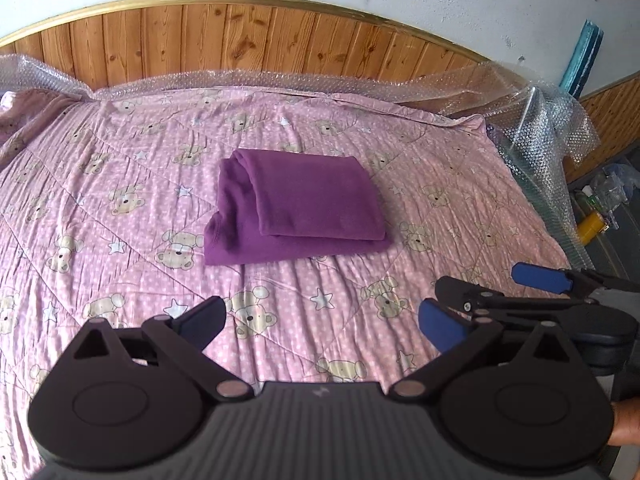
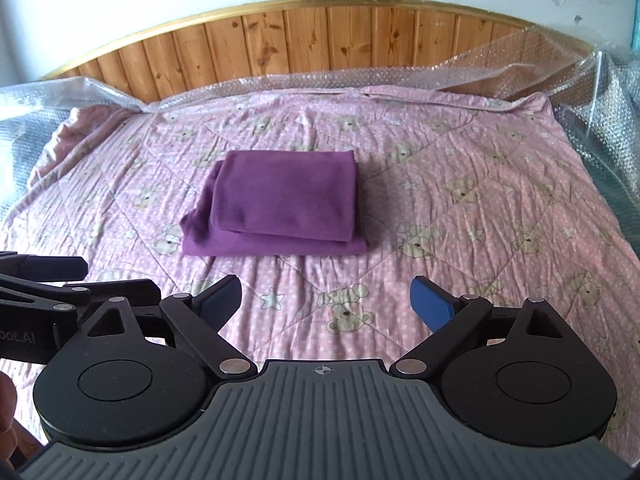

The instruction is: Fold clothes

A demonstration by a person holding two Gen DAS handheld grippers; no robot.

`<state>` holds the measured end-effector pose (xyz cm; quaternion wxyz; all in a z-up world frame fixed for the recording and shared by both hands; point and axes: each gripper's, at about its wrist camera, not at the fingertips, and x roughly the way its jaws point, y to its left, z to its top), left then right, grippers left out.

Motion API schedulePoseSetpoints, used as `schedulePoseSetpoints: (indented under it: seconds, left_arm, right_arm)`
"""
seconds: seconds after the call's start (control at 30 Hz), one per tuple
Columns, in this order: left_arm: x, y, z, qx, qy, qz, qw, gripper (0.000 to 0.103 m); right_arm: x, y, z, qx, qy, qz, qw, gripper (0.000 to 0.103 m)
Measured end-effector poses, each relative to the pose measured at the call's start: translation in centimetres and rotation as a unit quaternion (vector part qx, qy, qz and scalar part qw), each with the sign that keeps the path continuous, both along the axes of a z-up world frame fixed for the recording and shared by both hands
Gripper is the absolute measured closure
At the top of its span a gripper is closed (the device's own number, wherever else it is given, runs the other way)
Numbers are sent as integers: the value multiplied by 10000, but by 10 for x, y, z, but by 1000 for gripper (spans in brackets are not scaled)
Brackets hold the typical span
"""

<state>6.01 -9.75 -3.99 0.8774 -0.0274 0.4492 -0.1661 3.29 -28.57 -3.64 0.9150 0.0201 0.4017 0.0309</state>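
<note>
1. Left gripper [image 1: 322, 322] sits low at the bottom of the left wrist view, pointing forward over the bed; jaws spread wide, holding nothing, above the quilt.
2. Right gripper [image 2: 326, 306] is in the same pose at the bottom of the right wrist view; jaws spread, empty. It also shows at the right edge of the left wrist view [image 1: 496, 292], just beside the left gripper, blue pads apart.
3. Purple garment [image 1: 294, 206] lies folded into a rough rectangle at frame centre, well ahead of both grippers, touching neither. Soft fleece-like knit, top layer smaller than the bottom one, rounded fold along its left edge.
4. Quilt [image 1: 120, 240] is pink, white-dotted, with a bear and star print, diamond stitching, wrinkled.
5. Bubble wrap [image 1: 540, 120] is bunched along the bed's far and right edges.
6. Headboard [image 1: 240, 32] spans the upper frame: curved knotty wood planks with gold trim.
7. A fingertip [image 1: 626, 424] shows at the lower right edge.
</note>
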Motion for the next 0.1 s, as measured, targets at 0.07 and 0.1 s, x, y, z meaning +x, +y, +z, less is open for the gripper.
schedulePoseSetpoints:
  seconds: [0.07, 0.1]
  left_arm:
    - [-4, 1, 1, 13, 5, 0, 10000, 0]
    - [-6, 1, 2, 14, 8, 0, 10000, 0]
  right_arm:
    - [-4, 0, 1, 10, -25, -22, 10000, 10]
    - [-6, 0, 2, 11, -31, -27, 10000, 10]
